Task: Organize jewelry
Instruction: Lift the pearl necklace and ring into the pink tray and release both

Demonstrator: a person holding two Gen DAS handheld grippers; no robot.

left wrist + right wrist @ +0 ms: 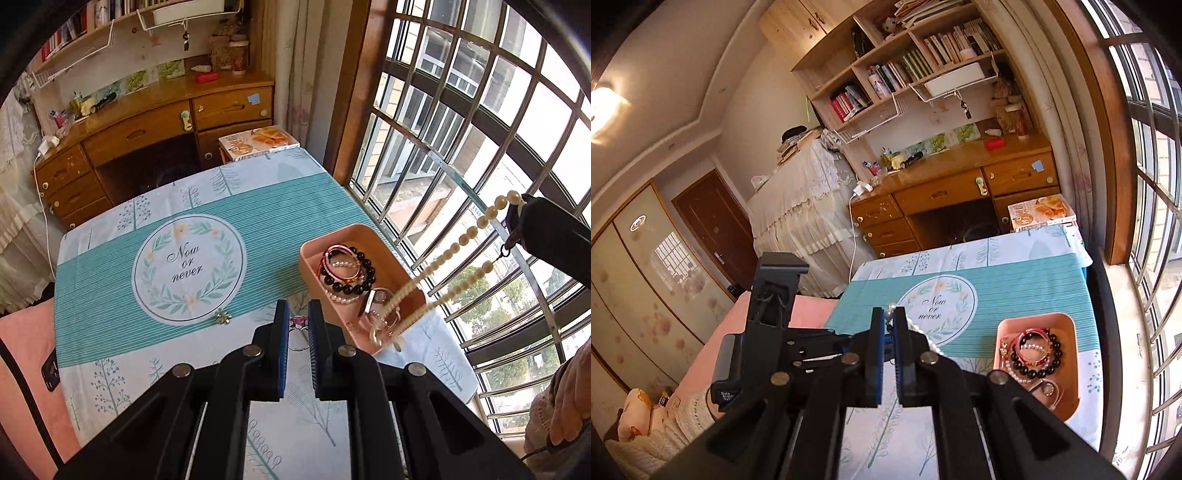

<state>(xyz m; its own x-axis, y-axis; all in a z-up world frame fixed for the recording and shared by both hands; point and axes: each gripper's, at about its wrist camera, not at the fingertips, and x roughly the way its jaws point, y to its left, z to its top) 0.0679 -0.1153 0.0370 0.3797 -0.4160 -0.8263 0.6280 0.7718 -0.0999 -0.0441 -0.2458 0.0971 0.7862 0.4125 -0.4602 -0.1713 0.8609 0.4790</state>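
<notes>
At right of the left-wrist frame, the right gripper (889,325) pinches a pearl necklace (439,269) dangling into the pink tray (314,254); the left gripper (298,314), bottom centre, is slightly spread, empty.

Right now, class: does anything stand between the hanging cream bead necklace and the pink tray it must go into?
Nothing visible blocks it. The right gripper holds the cream bead necklace above the open-topped pink tray; its lower end already hangs at the tray's near end. Black bead bracelets and a watch fill part of the tray.
</notes>
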